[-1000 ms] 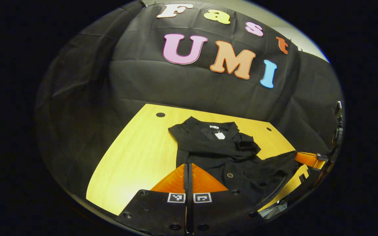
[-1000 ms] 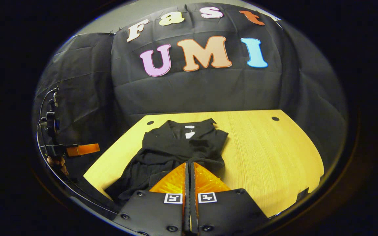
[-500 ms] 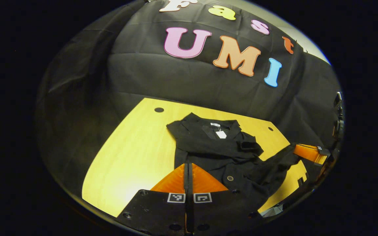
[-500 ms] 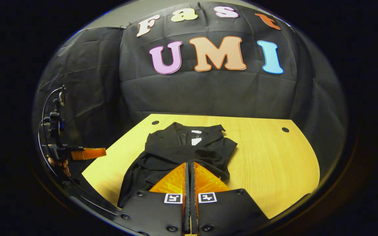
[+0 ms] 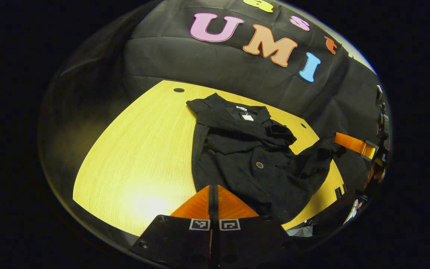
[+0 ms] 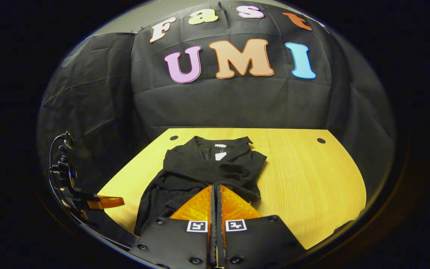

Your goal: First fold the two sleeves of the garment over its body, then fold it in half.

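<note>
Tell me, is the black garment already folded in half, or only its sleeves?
Not in half yet. The black garment has a sleeve lying over its body, and the right gripper lifts its hem corner.

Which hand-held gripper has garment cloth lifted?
The right hand-held gripper: the garment's hem corner rises to its shut fingers; the left hand-held gripper holds none.

The black collared cloth garment [image 6: 203, 172] lies on the yellow wooden table [image 6: 312, 179], just ahead of the right gripper [image 6: 216, 194], whose fingers meet.
</note>
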Available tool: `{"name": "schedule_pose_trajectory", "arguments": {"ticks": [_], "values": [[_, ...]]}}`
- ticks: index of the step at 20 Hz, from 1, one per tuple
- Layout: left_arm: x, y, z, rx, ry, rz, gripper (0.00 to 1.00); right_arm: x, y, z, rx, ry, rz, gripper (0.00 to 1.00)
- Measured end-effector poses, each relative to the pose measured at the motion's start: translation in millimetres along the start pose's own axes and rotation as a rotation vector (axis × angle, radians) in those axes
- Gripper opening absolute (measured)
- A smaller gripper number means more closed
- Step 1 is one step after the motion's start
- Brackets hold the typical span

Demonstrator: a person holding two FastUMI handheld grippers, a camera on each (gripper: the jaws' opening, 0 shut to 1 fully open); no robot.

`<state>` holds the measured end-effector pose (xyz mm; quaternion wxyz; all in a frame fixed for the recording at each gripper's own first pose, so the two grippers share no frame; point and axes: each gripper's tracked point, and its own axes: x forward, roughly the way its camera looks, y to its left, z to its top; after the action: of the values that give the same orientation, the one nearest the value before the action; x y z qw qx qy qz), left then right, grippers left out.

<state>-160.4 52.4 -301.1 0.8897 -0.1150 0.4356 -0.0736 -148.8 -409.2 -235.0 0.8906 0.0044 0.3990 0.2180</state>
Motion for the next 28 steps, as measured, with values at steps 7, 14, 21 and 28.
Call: {"name": "schedule_pose_trajectory", "arguments": {"ticks": [7, 14, 21, 28], "values": [[3, -2, -15, 0.010, 0.034, 0.013, 0.00, -10, -3, -11, 0.016, 0.008, -0.007, 0.03], [10, -1, -73, -0.018, 0.127, 0.055, 0.87, -16, -3, -26, 0.014, 0.027, -0.010, 0.03], [19, -4, -96, 0.022, 0.160, 0.061, 0.86, -24, -9, -36, 0.014, 0.044, -0.021, 0.03], [25, 13, -95, 0.079, 0.122, 0.138, 0.03, -25, -9, -40, 0.001, 0.048, -0.015, 0.03]]}}
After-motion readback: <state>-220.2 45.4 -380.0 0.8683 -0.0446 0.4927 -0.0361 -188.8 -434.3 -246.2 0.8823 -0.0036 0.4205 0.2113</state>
